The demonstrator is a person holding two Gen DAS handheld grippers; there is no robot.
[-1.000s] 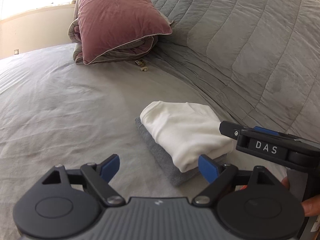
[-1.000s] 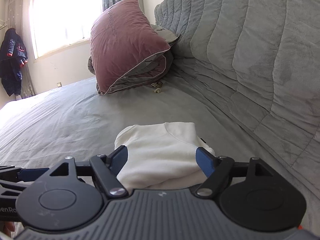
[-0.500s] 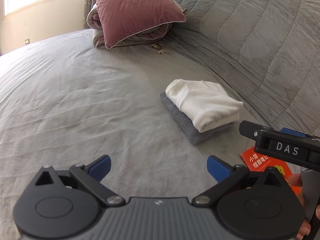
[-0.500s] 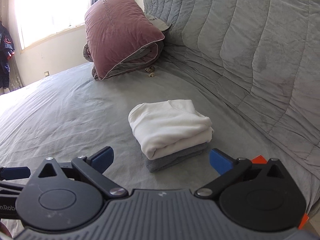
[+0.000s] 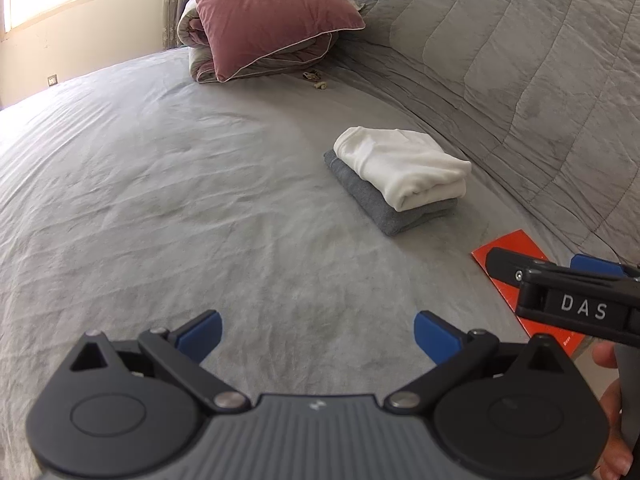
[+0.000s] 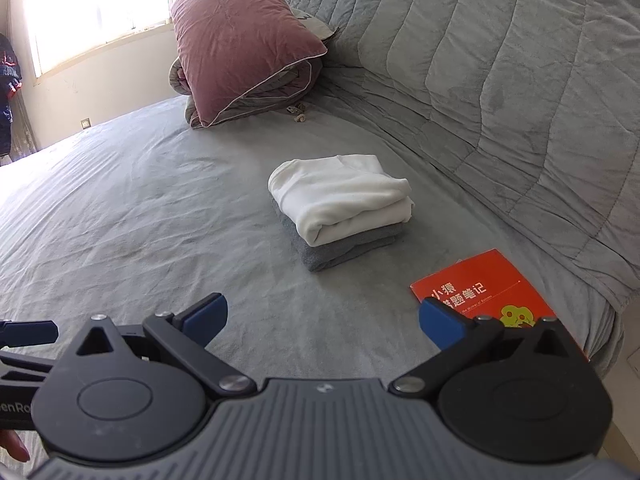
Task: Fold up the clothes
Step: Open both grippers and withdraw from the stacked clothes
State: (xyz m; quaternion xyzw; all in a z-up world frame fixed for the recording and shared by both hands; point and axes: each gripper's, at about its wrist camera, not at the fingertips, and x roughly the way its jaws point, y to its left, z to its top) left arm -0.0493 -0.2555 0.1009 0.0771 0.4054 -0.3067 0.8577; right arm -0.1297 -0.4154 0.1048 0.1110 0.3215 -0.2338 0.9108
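Clothes lay folded in a small stack on the grey bed [image 5: 160, 200]: a white garment [image 5: 404, 168] sat on top of a grey garment [image 5: 376, 208]. In the left wrist view, the stack was in the right half, near the quilted grey cover [image 5: 520, 60] that rose along the right side. The left gripper [image 5: 318, 336] was low in the picture, well apart from the stack, with its jaws spread wide and nothing between the blue pads [image 5: 200, 334], only bare sheet. At the right edge the right gripper [image 5: 560, 280] came in from the side, over a red booklet [image 5: 508, 248], and part of a hand [image 5: 612, 420] showed under it. A mauve pillow [image 5: 268, 12] leaned on a rolled blanket [image 5: 192, 28] at the far end of the bed, with a small pale object [image 5: 318, 80] beside it that I could not identify.

In the right wrist view, the white garment [image 6: 340, 200] on the grey garment [image 6: 340, 252] was near the middle, ahead of the right gripper [image 6: 324, 320]. Its jaws were also fully apart and held nothing. The red booklet [image 6: 480, 284] lay flat just behind the right pad [image 6: 440, 324], between the stack and the bed's corner. The left gripper [image 6: 24, 336] showed partly at the left edge. The pillow [image 6: 240, 36] was at the back, below a bright window [image 6: 100, 4].
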